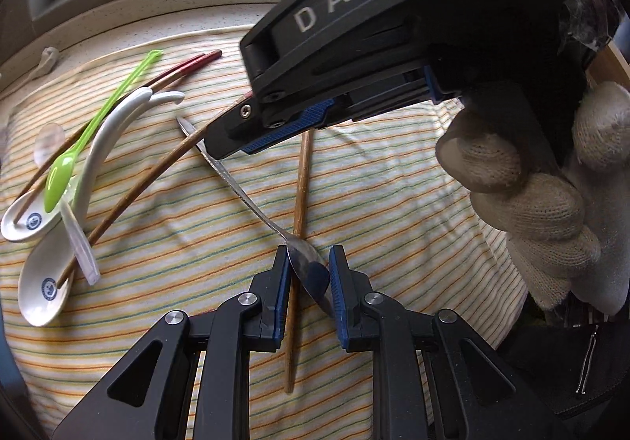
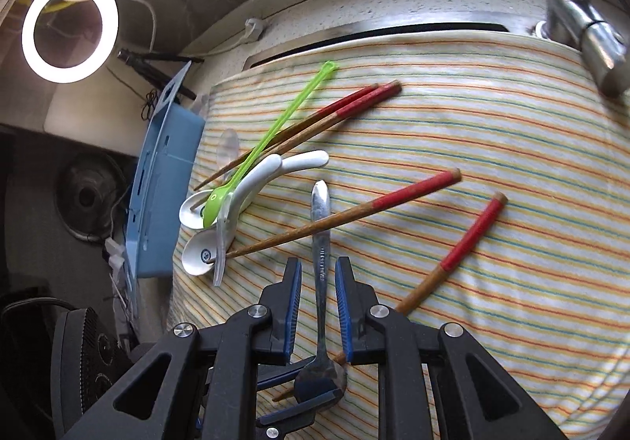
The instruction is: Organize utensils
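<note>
A metal spoon (image 1: 252,199) lies across a striped cloth (image 1: 393,180). My left gripper (image 1: 309,255) is shut on its bowl, with a blue pad pressing each side. My right gripper (image 2: 318,278) straddles the spoon's handle (image 2: 321,243). Its jaws stand slightly apart, with a gap on both sides of the handle. In the left wrist view the right gripper (image 1: 224,144) reaches in from the upper right, held by a gloved hand (image 1: 531,203). A red-ended chopstick (image 2: 354,211) crosses over the handle, and another chopstick (image 1: 301,184) lies under the spoon.
At the cloth's left lie two white ceramic spoons (image 2: 197,239), a green plastic spoon (image 2: 256,160), a clear spoon (image 2: 220,243) and a pair of chopsticks (image 2: 334,113). A blue organiser box (image 2: 165,184) stands off the left edge. A faucet (image 2: 582,6) rises at the far right.
</note>
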Demonstrator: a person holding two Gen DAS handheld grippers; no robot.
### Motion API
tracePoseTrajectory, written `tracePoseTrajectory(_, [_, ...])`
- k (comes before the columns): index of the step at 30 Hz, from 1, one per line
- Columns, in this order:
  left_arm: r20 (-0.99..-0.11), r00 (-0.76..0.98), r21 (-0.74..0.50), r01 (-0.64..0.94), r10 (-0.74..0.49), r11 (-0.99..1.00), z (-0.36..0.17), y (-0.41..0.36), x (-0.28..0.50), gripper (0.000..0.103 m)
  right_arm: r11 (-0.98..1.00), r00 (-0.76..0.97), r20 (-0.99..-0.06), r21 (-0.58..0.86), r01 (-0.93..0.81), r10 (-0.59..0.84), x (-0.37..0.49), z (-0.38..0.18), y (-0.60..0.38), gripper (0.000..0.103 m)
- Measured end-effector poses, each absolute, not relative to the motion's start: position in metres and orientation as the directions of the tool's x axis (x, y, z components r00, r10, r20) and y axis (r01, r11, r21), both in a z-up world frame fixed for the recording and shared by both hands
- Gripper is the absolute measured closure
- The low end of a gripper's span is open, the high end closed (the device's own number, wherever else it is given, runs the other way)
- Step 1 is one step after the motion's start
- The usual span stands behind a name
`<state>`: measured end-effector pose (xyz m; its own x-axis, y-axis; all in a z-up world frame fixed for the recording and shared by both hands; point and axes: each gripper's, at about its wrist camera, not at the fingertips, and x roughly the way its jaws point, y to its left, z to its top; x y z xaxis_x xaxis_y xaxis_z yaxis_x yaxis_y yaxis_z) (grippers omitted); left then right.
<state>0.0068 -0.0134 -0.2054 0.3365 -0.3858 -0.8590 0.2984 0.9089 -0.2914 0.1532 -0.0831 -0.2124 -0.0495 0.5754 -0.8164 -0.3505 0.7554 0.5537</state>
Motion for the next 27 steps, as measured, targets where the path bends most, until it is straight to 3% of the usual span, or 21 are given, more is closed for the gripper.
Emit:
tracePoseTrajectory(8, [-0.847,0.364,-0.311,0.250,-0.387,0.917,-0.207,0.001,-0.013,0.085,0.772,-0.088,-0.873,0.467,-0.431,0.479,0.156,-0.227,-0.058,0.085])
tracePoseTrajectory(11, [-0.846,0.371,-0.313,0.237,-0.384,0.920,-0.207,0.005,-0.019,0.085,0.779,-0.076,-0.887,0.439,-0.448,0.456,0.157,-0.230,-0.057,0.093])
tracePoseTrajectory(27, [-0.868,0.350,-0.247,0.311,-0.352,0.918,-0.194,-0.035,-0.029,0.088,0.775,-0.028,-0.822,0.548,-0.315,0.569,0.149,-0.214,-0.124,0.093])
